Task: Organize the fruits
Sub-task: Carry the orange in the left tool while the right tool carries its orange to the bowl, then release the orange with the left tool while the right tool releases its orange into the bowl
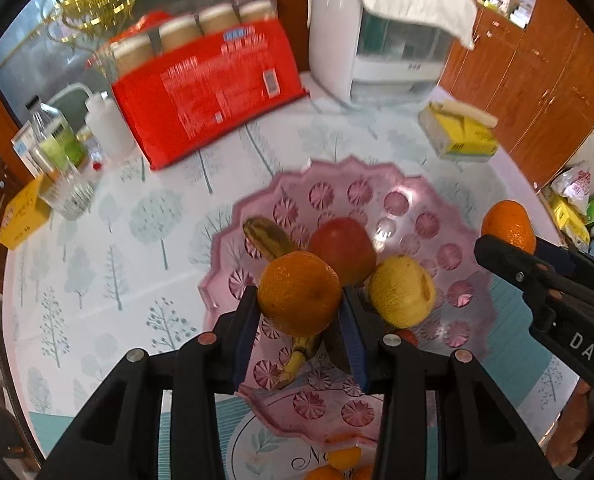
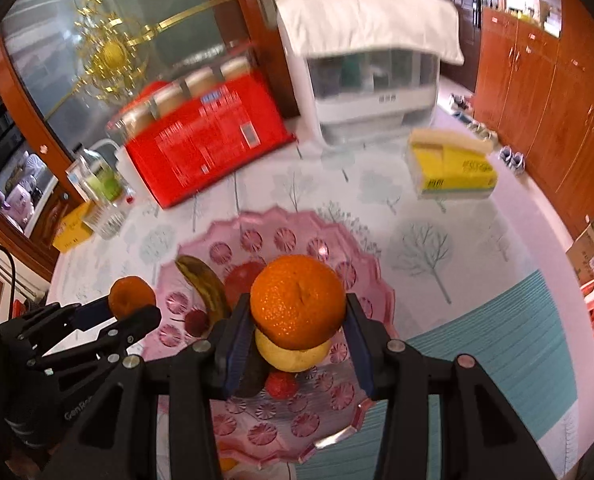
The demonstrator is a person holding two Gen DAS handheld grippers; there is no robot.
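Note:
My left gripper (image 1: 300, 312) is shut on an orange (image 1: 299, 288) and hangs over the pink scalloped fruit plate (image 1: 377, 184). My right gripper (image 2: 297, 324) is shut on a second orange (image 2: 297, 301), also above the plate (image 2: 265, 224). In the plate lie a spotted banana (image 1: 271, 238), a red apple (image 1: 343, 250), a yellow fruit (image 1: 403, 292) and small red fruits (image 2: 281, 384). The right gripper with its orange (image 1: 509, 226) shows at the right of the left wrist view. The left gripper with its orange (image 2: 131, 296) shows at the left of the right wrist view.
Behind the plate stand a red box (image 1: 209, 92) with jars, a white appliance (image 1: 373, 40) under a cloth, and a yellow tissue pack (image 1: 461, 132). Bottles and a glass (image 1: 67, 196) crowd the left edge. More oranges (image 1: 337, 464) lie near the table's front edge.

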